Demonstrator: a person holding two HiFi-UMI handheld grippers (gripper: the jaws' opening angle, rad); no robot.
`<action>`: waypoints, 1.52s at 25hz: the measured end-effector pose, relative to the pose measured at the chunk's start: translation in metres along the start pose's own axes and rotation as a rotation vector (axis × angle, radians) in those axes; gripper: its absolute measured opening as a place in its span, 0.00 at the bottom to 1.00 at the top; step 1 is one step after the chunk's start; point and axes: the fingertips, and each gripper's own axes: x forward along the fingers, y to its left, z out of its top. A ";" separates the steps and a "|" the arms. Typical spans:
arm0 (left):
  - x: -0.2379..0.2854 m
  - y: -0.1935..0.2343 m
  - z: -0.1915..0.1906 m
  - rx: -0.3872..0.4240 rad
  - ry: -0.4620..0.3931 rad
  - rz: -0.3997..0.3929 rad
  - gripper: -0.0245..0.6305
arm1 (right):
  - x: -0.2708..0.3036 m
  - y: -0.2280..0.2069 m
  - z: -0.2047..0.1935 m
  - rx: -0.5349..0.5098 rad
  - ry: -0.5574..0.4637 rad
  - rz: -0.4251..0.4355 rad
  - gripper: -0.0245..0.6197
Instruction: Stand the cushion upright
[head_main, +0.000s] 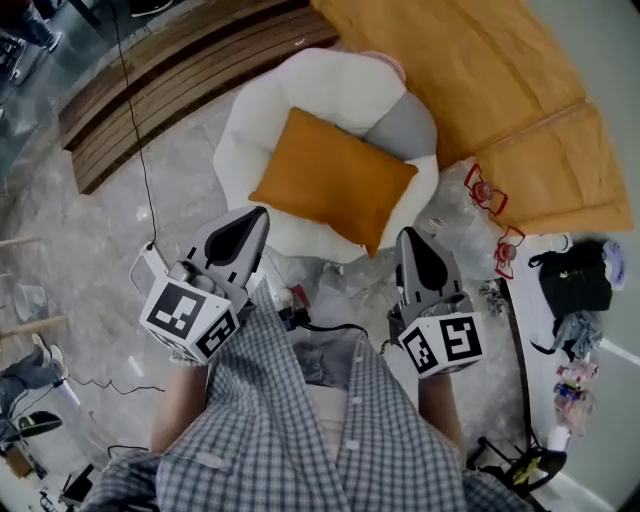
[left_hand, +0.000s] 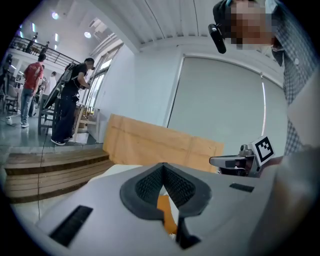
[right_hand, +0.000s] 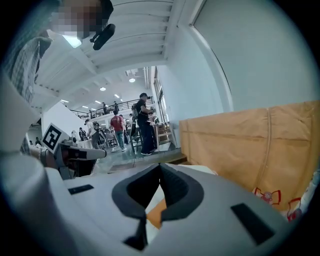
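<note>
An orange cushion lies flat and askew on the seat of a white round armchair, one corner over the chair's front edge. My left gripper hovers by the chair's front left, shut with nothing in it, just short of the cushion's left corner. At the front right my right gripper is likewise shut and empty, close to the cushion's near corner. In the left gripper view a sliver of the cushion shows past the closed jaws; the right gripper view shows a bit of the cushion too.
A grey cushion rests at the chair's right side. Large brown cardboard sheets lean behind it. Wooden steps run at the upper left. A cable trails on the marble floor. Bags and small items crowd the right.
</note>
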 end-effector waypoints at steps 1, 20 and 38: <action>0.006 0.000 0.000 -0.007 0.001 0.017 0.04 | 0.006 -0.008 0.001 -0.009 0.009 0.016 0.05; 0.032 0.035 -0.029 -0.177 -0.014 0.298 0.04 | 0.099 -0.055 -0.027 -0.110 0.175 0.310 0.05; 0.065 0.136 -0.134 -0.377 0.020 0.309 0.04 | 0.265 -0.038 -0.095 -0.278 0.234 0.405 0.05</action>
